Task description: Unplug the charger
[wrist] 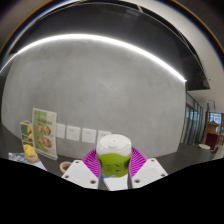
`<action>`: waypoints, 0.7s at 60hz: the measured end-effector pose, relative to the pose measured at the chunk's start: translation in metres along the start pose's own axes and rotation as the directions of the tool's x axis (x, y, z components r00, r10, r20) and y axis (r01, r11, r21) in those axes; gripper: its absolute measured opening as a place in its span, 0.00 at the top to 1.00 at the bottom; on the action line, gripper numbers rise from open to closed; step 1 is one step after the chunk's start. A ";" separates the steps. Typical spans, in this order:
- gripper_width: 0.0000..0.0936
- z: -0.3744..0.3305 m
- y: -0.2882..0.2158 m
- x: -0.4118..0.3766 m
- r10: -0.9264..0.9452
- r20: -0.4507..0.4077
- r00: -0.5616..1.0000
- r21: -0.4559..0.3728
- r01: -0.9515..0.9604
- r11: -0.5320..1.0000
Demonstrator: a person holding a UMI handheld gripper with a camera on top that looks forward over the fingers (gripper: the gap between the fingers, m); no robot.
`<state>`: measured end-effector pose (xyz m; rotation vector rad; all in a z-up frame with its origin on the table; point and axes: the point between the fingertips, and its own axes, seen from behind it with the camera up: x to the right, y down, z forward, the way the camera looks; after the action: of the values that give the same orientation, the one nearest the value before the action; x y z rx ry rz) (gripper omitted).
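The tool (114, 176) grips a blocky charger (114, 160), white above and glossy green below, between its magenta pads (93, 164). Far behind, square white sockets (88, 135) dot the smooth grey wall (110, 90), left of them an illustrated poster (44, 130).

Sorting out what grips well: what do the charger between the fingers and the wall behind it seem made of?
The charger: apparently smooth plastic, white above green, with a soft sheen. The wall: matte grey, painted or plastered; hard to tell. The gripper has both pink pads pressed on the charger.
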<state>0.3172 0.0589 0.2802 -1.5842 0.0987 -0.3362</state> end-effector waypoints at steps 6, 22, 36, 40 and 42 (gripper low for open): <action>0.66 0.026 0.071 0.031 0.008 0.003 1.000 -0.157 -0.007 0.988; 0.62 0.094 0.241 0.062 0.076 0.142 0.987 -0.504 0.006 0.864; 0.49 0.136 0.258 0.056 0.120 0.249 0.961 -0.536 0.034 0.843; 0.47 0.146 0.261 0.055 0.115 0.263 0.958 -0.537 0.047 0.843; 0.45 0.147 0.267 0.057 0.109 0.255 0.961 -0.551 0.051 0.833</action>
<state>0.4499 0.1723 0.0241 -2.1932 0.0003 -0.0505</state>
